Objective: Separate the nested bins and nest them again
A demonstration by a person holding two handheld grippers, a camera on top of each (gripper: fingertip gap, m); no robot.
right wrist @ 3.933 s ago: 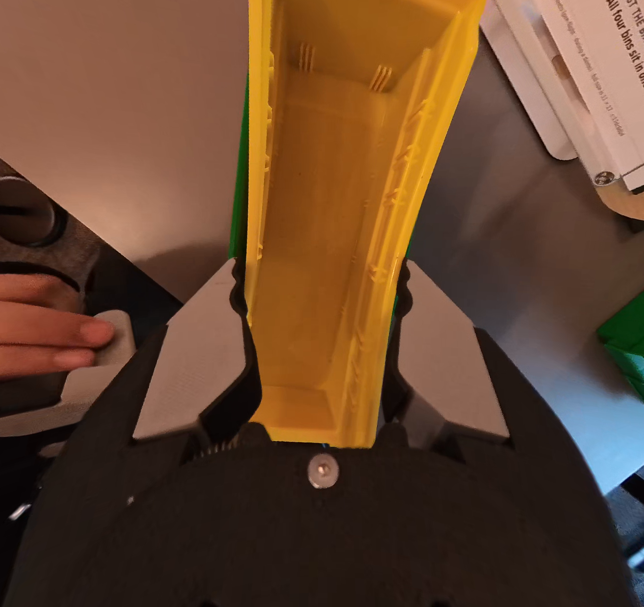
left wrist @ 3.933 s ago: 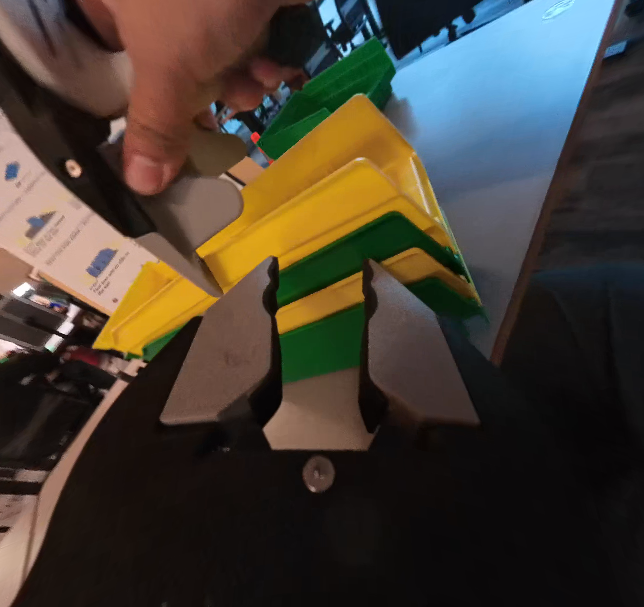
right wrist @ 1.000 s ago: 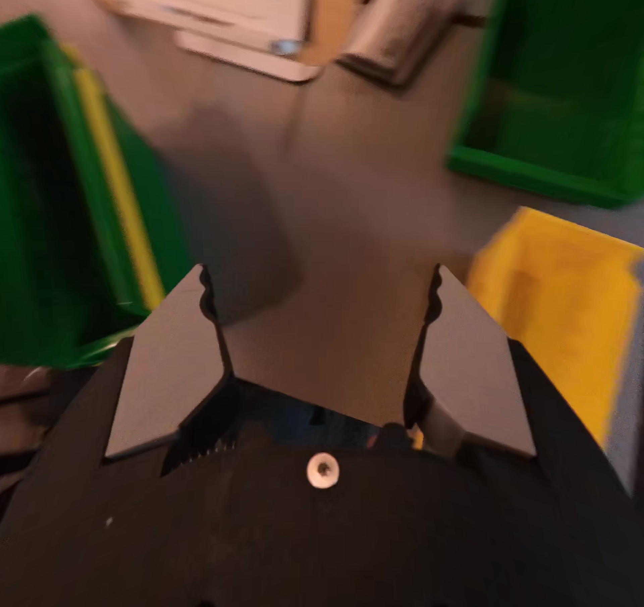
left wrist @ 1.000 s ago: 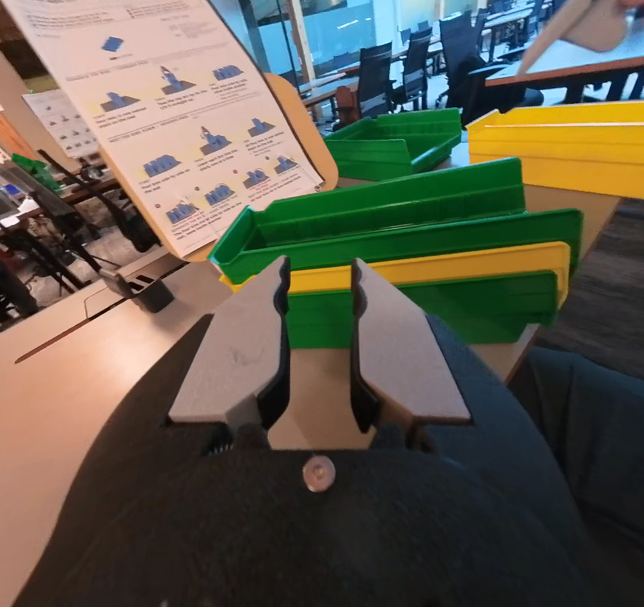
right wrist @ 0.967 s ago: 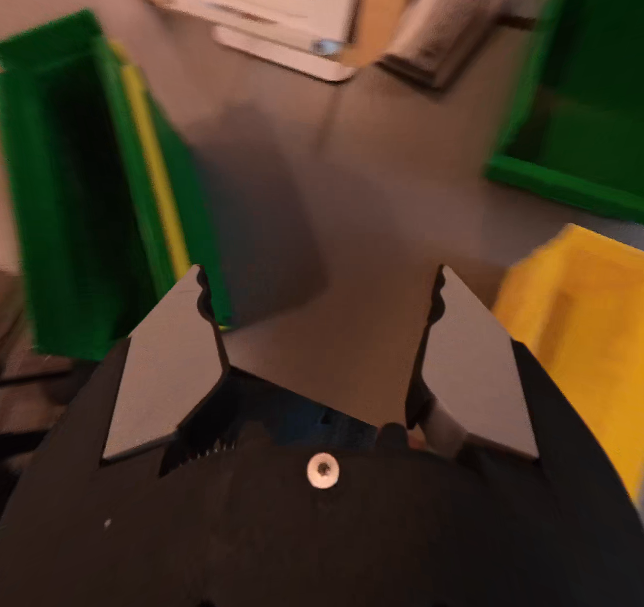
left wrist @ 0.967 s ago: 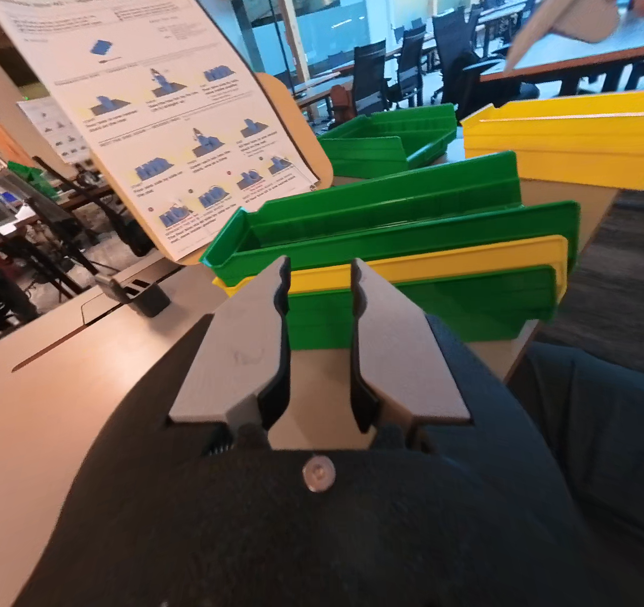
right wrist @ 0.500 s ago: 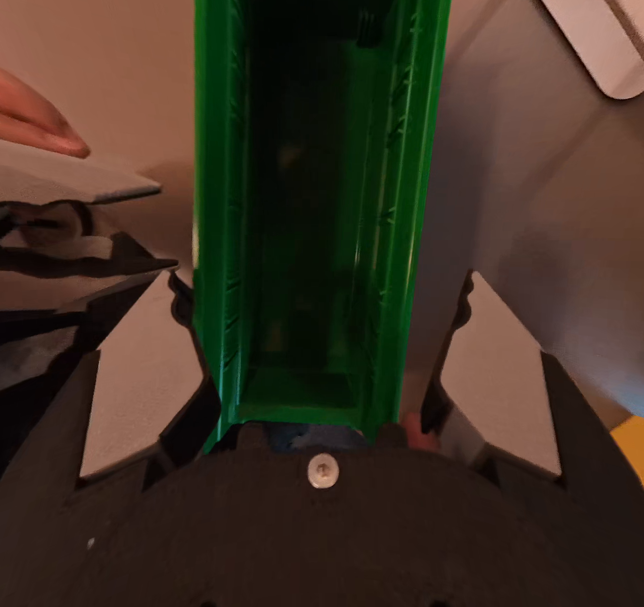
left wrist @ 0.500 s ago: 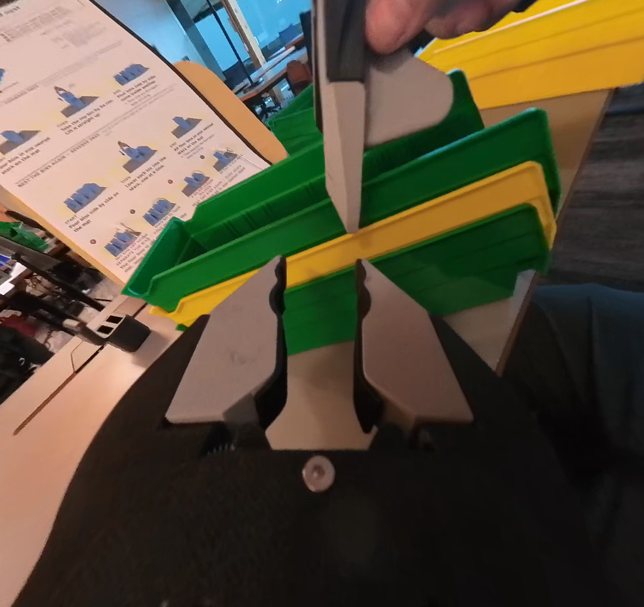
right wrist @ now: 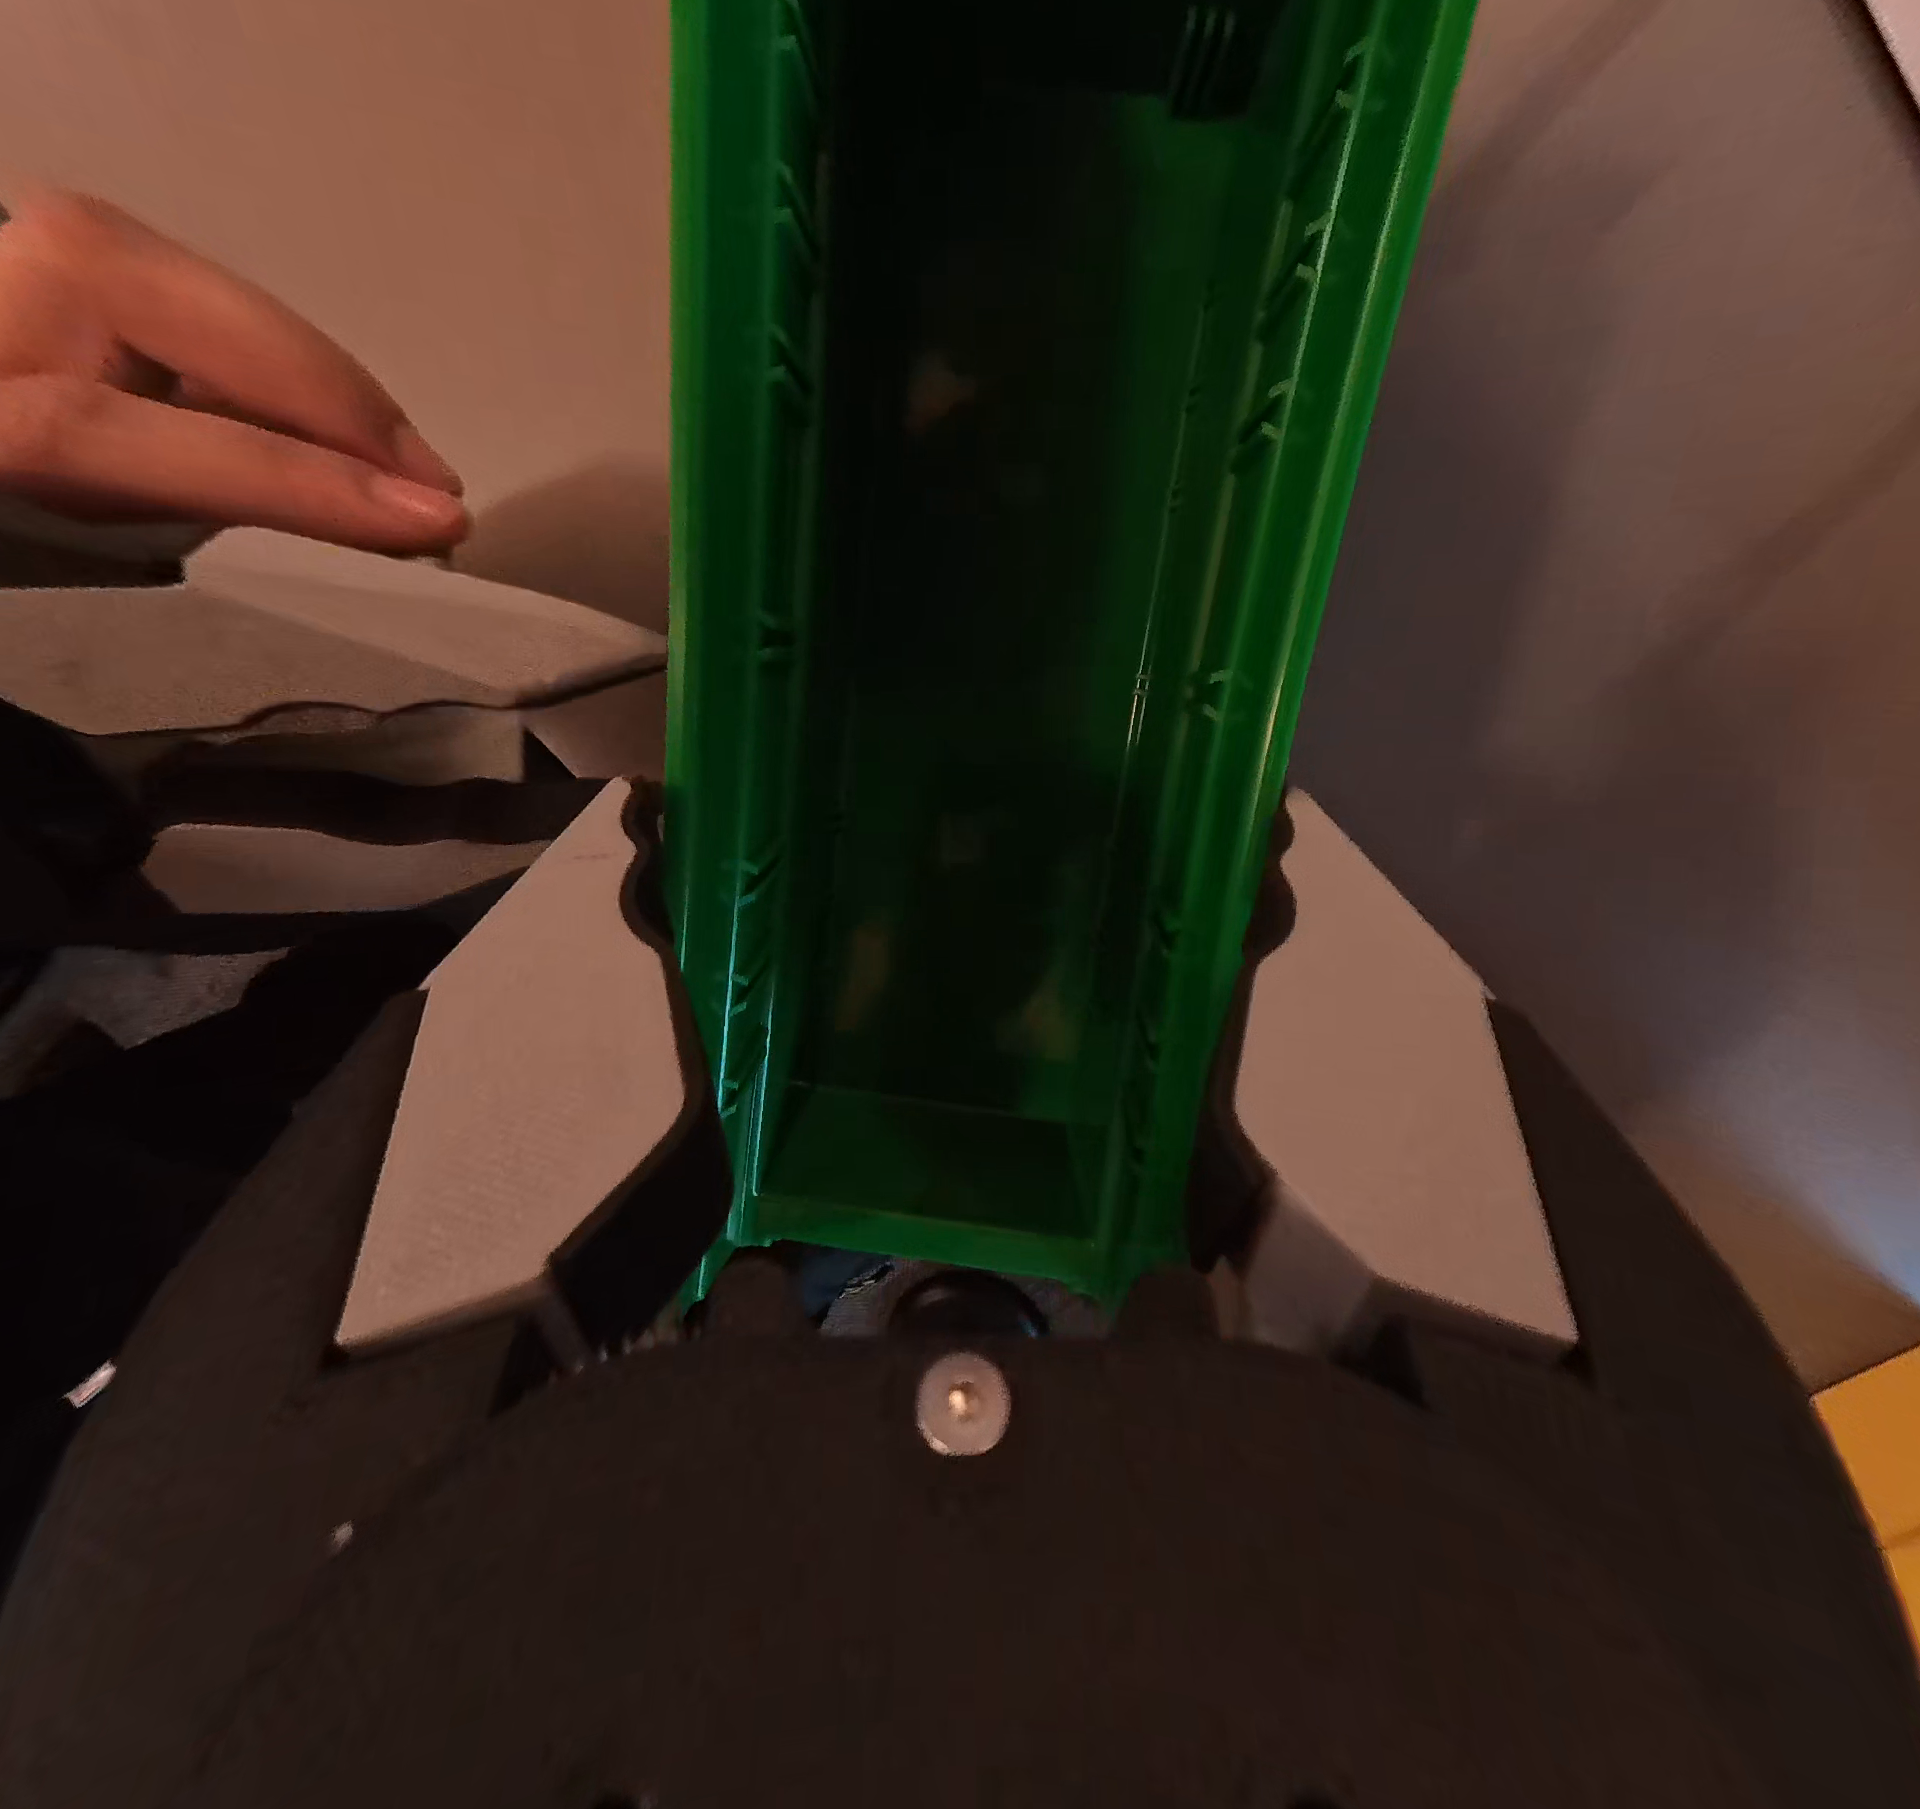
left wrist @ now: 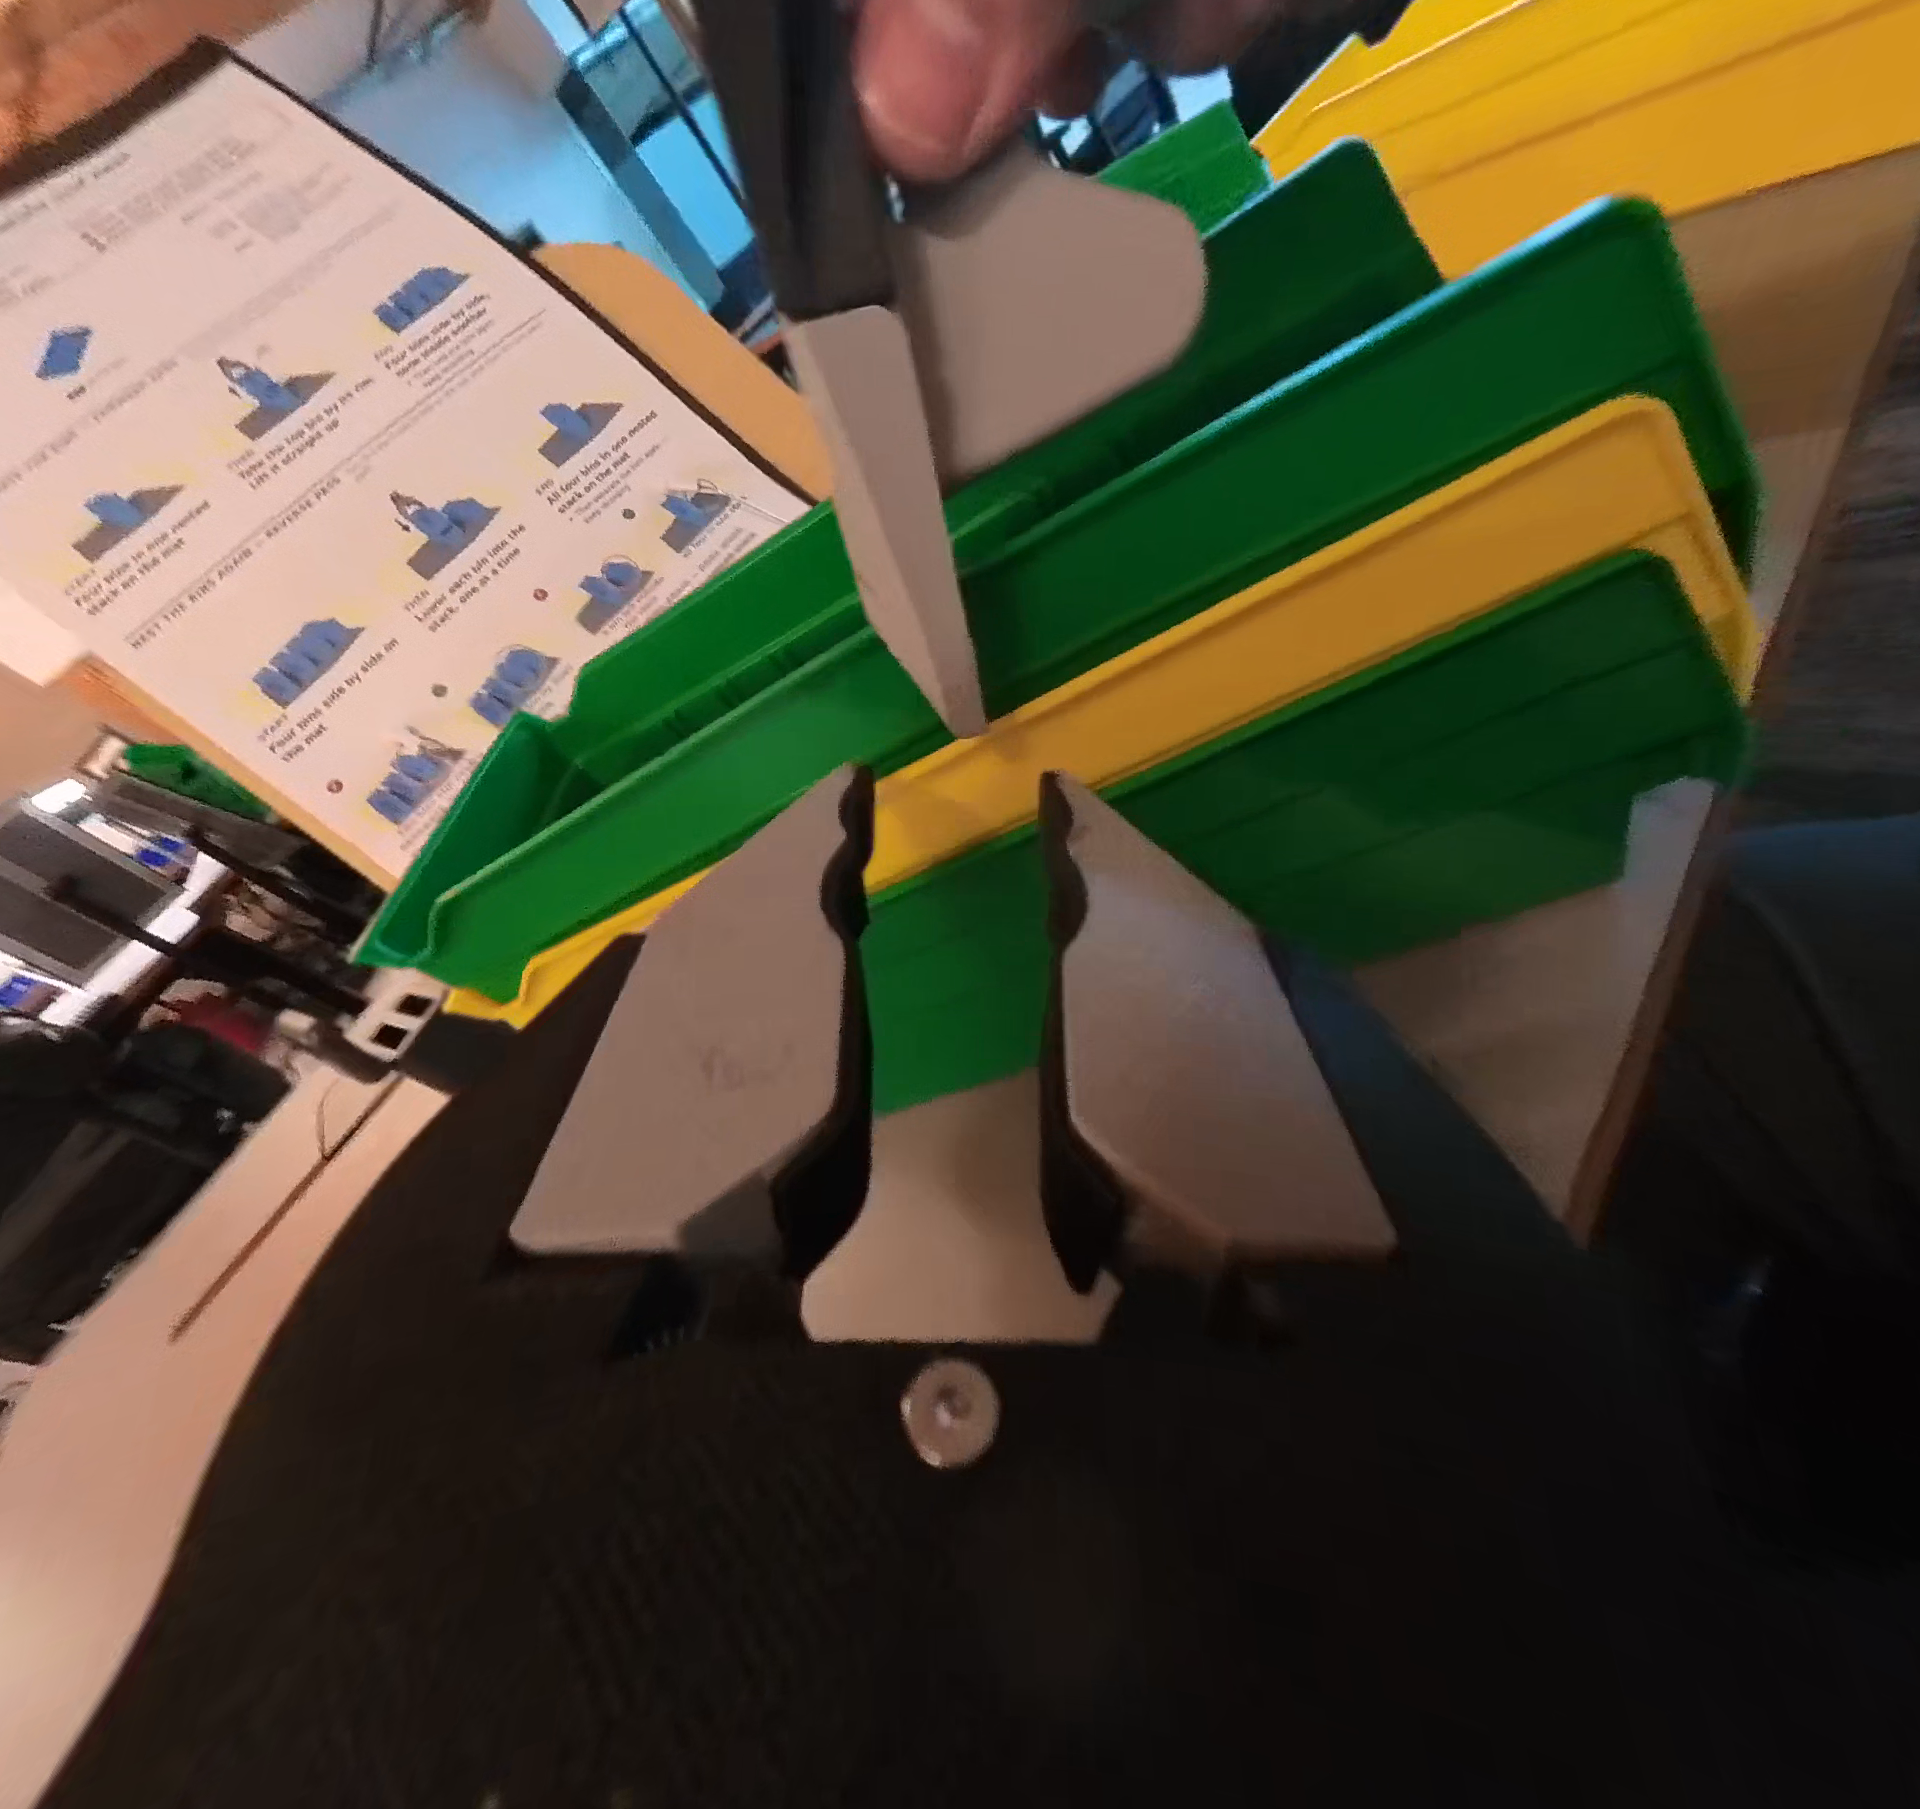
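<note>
1. The stack of nested bins [left wrist: 1195, 616] sits at the worktop's [left wrist: 1507, 1011] corner: a top green bin [right wrist: 1039, 512], a yellow bin [left wrist: 1299, 575] under it, a bottom green bin [left wrist: 1351, 803]
2. The right hand-held gripper [right wrist: 961, 928] straddles the top green bin from above, both fingers pressed against its long outer walls; it is closed on the bin
3. The left hand-held gripper [left wrist: 951, 803] hangs just beside the stack's near long side, level with the yellow rim; its jaws stand a little apart with nothing between them
4. The stack's right end lies close to the worktop edge; bare worktop shows either side of the bin in the right wrist view
5. A propped instruction sheet [left wrist: 343, 471] stands near the stack's far left end; larger yellow bins [left wrist: 1662, 76] lie behind, another green bin [left wrist: 1184, 149] beside them
6. A hand [right wrist: 208, 409] rests on the left gripper's finger, near the bin's left wall
7. Half a second ago the right gripper's fingers stood wide of the bin walls; now they touch. A second ago it was away over bare worktop. The left gripper has kept its place and opening
</note>
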